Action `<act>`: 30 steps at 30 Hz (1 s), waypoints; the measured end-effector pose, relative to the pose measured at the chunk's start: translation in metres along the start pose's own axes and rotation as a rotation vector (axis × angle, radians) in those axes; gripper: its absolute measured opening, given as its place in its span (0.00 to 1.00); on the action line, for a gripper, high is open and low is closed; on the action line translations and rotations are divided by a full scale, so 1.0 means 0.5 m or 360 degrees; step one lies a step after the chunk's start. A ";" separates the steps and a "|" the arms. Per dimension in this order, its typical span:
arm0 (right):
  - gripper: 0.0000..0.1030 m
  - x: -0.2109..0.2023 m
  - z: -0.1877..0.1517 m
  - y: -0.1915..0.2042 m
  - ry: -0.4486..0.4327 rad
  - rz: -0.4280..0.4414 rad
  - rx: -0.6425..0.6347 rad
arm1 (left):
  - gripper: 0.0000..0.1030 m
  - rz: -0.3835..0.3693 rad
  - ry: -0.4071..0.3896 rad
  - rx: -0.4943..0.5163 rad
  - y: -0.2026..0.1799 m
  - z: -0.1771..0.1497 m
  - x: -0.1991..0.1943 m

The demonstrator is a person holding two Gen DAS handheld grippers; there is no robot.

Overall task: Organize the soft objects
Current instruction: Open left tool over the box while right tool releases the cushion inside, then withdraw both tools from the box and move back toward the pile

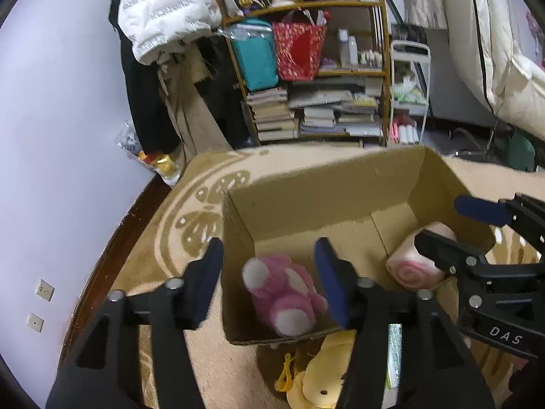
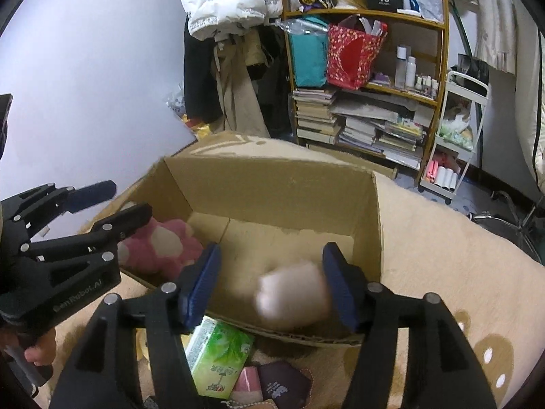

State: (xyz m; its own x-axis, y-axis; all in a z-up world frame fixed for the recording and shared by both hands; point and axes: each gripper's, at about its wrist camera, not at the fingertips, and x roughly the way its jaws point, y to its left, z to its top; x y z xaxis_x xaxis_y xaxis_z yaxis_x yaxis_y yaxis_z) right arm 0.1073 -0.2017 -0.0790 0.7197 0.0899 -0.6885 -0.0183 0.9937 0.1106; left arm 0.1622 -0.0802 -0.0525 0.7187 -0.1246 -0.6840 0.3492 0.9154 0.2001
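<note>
Cardboard box (image 1: pixel 289 197) sits open-topped on a beige patterned rug (image 1: pixel 204 204), both grippers poised over its near side; the left gripper (image 1: pixel 269 272) has its jaws spread wide, gripping nothing, one blue-padded finger outside the box's left wall and the other inside it; between and below those fingers a pink plush toy (image 1: pixel 286 293) with white patches lies on the box floor at the near left corner; the right gripper (image 2: pixel 270 283) also stands wide, its fingers straddling a pale pink rolled towel (image 2: pixel 293 296) that looks blurred and sits against the near wall of the box, close by the right finger, though whether that finger touches it I cannot tell; in the left wrist view the same roll shows a pink spiral end and lies in the near right part of the box; just outside the near wall, on the rug, are a yellow plush (image 1: pixel 323 375), a green tissue pack (image 2: pixel 218 358) and a dark maroon pouch (image 2: pixel 282 385); beyond the box stands a wooden bookshelf (image 2: pixel 439 78) holding stacked books, a teal bag and a red bag, with a white puffer jacket (image 1: pixel 163 6) hanging to its left
</note>
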 end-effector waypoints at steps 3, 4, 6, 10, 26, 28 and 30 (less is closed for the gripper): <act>0.76 -0.018 0.007 0.004 -0.0039 0.0023 -0.0012 | 0.67 0.0002 -0.0041 -0.0032 0.014 0.008 -0.021; 0.79 -0.024 0.008 0.006 -0.0055 0.0025 -0.0019 | 0.71 0.0002 -0.0048 -0.0042 0.018 0.011 -0.027; 0.90 -0.048 0.012 0.014 -0.0111 0.0055 -0.0051 | 0.83 0.0012 -0.0072 -0.0052 0.029 0.017 -0.044; 1.00 -0.086 0.005 0.032 -0.0188 0.0027 -0.0101 | 1.00 0.0098 -0.0164 -0.0042 0.044 0.020 -0.087; 1.00 -0.121 -0.077 0.051 -0.0080 0.0052 -0.0119 | 1.00 0.0106 -0.0057 -0.0154 0.096 -0.062 -0.134; 1.00 -0.116 -0.086 0.053 -0.0054 0.0072 -0.0103 | 1.00 0.0093 -0.0029 -0.0146 0.093 -0.081 -0.129; 1.00 -0.110 -0.100 0.053 -0.0020 0.0085 -0.0088 | 1.00 0.0101 0.0006 -0.0127 0.088 -0.103 -0.118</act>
State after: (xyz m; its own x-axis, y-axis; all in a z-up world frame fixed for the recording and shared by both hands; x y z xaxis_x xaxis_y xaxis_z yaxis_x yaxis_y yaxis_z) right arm 0.0323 -0.1771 -0.0742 0.7254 0.1426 -0.6734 -0.0951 0.9897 0.1071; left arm 0.1039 -0.0128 -0.0396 0.7355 -0.0643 -0.6745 0.2541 0.9490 0.1865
